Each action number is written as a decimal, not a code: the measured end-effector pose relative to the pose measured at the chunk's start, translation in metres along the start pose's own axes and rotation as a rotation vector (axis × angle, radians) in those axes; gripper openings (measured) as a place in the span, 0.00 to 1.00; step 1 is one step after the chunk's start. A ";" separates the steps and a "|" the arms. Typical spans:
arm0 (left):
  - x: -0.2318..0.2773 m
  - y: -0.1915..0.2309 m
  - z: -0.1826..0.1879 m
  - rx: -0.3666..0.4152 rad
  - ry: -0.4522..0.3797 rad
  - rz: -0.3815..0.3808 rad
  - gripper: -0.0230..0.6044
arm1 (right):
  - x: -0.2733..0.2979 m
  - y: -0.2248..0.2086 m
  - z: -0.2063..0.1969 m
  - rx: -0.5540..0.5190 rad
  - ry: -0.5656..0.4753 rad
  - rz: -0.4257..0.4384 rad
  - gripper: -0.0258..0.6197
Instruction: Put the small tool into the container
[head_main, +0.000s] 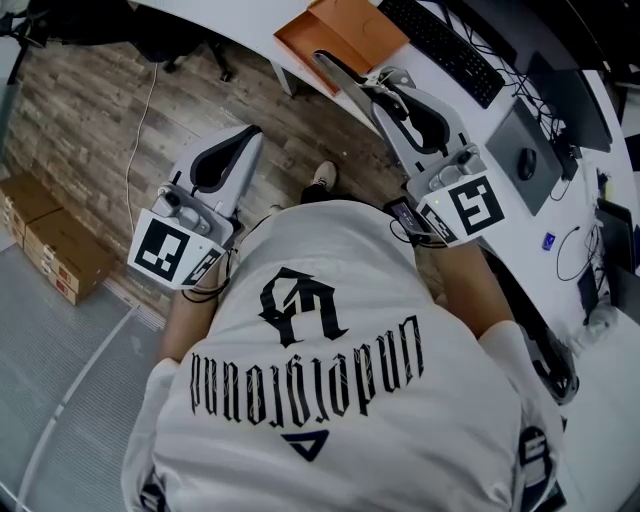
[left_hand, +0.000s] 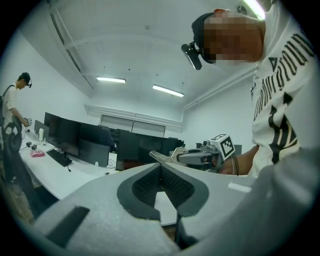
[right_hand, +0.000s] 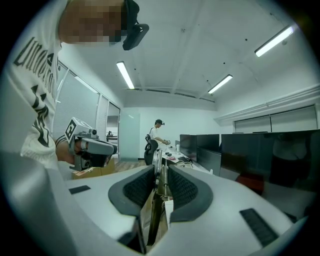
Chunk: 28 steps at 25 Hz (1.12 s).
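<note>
Head view: right gripper (head_main: 385, 88) partly closed, clamping small tool (head_main: 340, 68), which points toward brown cardboard box (head_main: 345, 30) on desk (head_main: 255, 28).
Left gripper view: left gripper (left_hand: 161, 167) jaws together, empty.
Right gripper view: tool's spring (right_hand: 163, 177) between pads. Narrow hold, so tool may pivot or slip out short of box.

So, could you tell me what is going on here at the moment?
A person in a white T-shirt holds a gripper in each hand beside a white desk. The right gripper is shut on a small metal tool with a spring, which sticks out past its jaws toward the desk. The left gripper is shut and empty, over the wooden floor. No container is clearly in view.
</note>
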<state>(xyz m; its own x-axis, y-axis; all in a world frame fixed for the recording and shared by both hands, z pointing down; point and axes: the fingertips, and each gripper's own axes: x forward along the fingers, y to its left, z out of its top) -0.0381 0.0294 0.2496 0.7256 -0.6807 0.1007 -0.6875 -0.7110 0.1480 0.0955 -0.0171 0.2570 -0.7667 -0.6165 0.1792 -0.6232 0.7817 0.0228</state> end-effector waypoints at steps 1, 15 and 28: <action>0.007 0.001 0.000 0.002 0.001 -0.002 0.06 | 0.000 -0.007 -0.001 0.001 -0.001 0.001 0.18; 0.073 0.008 0.009 0.004 0.010 -0.061 0.06 | -0.008 -0.063 -0.006 0.017 -0.003 -0.044 0.18; 0.117 0.034 0.022 0.027 0.012 -0.194 0.06 | -0.002 -0.093 -0.001 0.029 0.001 -0.170 0.18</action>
<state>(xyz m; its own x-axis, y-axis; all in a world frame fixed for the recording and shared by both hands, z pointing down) 0.0227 -0.0782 0.2445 0.8447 -0.5284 0.0848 -0.5352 -0.8331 0.1399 0.1554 -0.0883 0.2552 -0.6496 -0.7397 0.1757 -0.7483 0.6629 0.0241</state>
